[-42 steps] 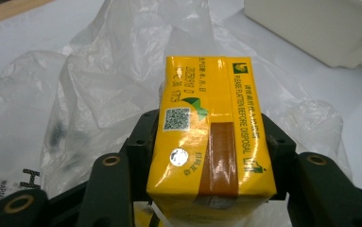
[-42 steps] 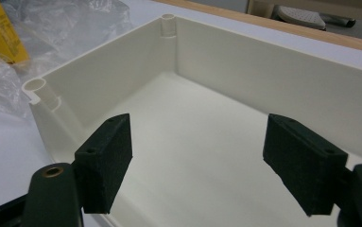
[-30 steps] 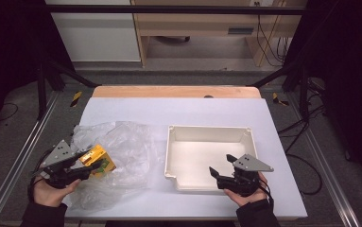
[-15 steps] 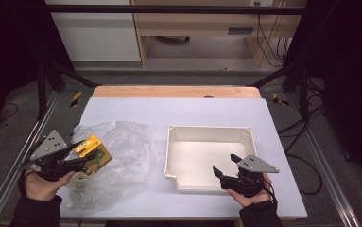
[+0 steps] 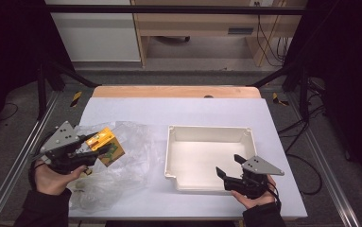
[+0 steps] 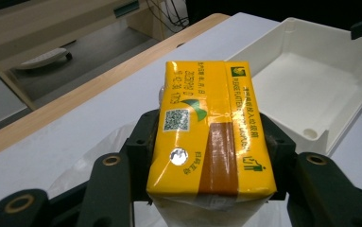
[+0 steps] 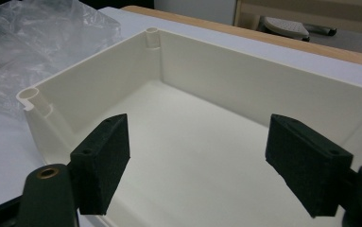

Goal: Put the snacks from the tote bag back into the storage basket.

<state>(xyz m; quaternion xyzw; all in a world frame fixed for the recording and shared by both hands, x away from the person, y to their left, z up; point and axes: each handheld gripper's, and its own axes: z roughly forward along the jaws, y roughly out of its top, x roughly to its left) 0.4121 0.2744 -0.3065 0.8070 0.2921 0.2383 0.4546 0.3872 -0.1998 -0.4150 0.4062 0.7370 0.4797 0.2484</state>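
Note:
A yellow carton with green print (image 6: 211,137) sits between the jaws of my left gripper (image 5: 100,146), which is shut on its two sides. In the high view the carton (image 5: 104,142) hangs above a crumpled clear plastic bag (image 5: 117,165) at the table's left. A white rectangular tray (image 5: 207,156) lies right of centre, empty inside. My right gripper (image 5: 230,168) stands open at the tray's near right corner. Its pads (image 7: 100,161) point over the tray wall (image 7: 98,94) with nothing between them.
The white table top (image 5: 178,111) ends in a wooden strip (image 5: 169,91) at the far edge. Metal frame rails (image 5: 22,156) run along both sides. The plastic bag (image 7: 32,42) lies just left of the tray.
My left gripper has lifted the yellow carton up out of the plastic bag and a little toward the left. The right gripper has stayed by the tray.

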